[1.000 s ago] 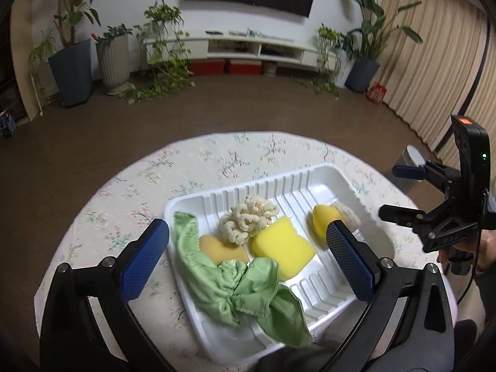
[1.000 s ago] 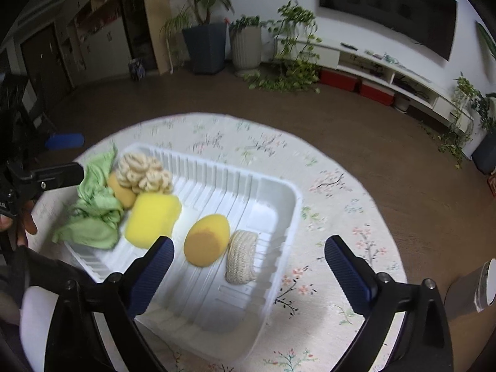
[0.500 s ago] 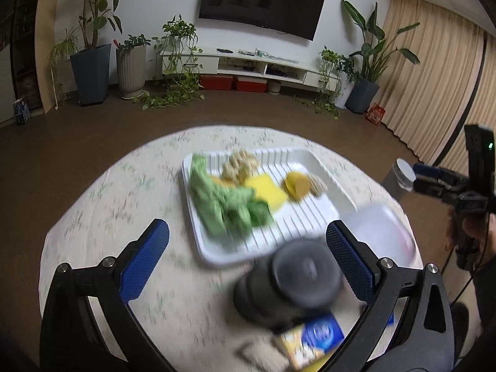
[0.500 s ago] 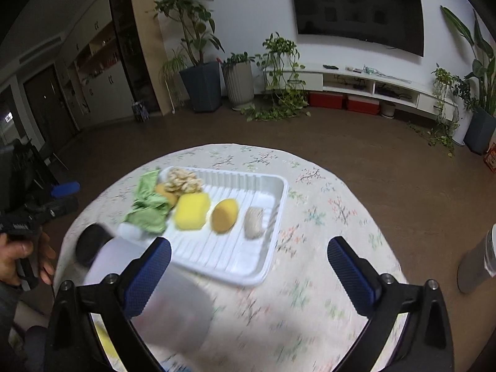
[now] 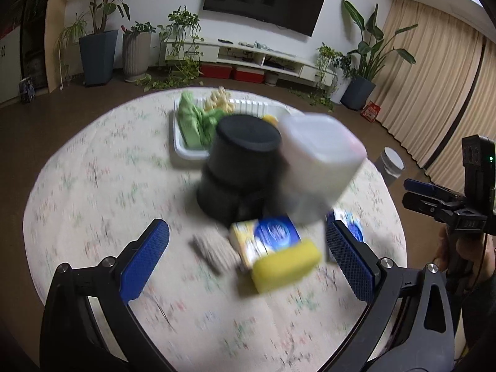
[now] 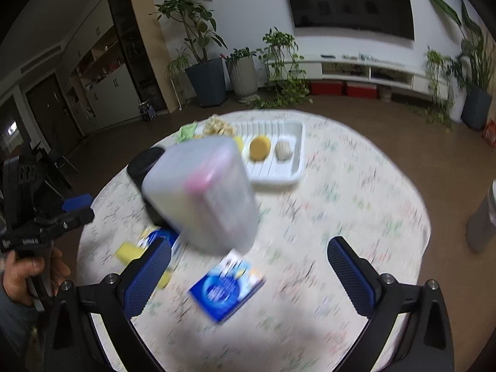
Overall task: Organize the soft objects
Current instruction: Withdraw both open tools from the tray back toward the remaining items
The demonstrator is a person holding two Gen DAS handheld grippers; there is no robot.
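Note:
A white ribbed tray (image 6: 291,176) at the far side of the round table holds a green cloth (image 5: 192,121), a cream knitted scrubber (image 6: 218,127), a yellow sponge (image 6: 259,148) and a beige loofah (image 6: 283,150). Near me lie a yellow sponge in a blue wrapper (image 5: 276,249) and a grey knitted pad (image 5: 210,249). My left gripper (image 5: 245,257) is open and empty, hovering above them. My right gripper (image 6: 251,274) is open and empty above a blue packet (image 6: 226,288).
A black cylinder (image 5: 238,167) and a translucent white container (image 5: 319,161) stand mid-table between me and the tray. A grey bin (image 5: 390,167) sits on the floor past the table's right edge. Both views are motion-blurred.
Both grippers have pulled back and up from the tray towards the near side of the table. The black cylinder, the container and the packets have come into view. Both stay open.

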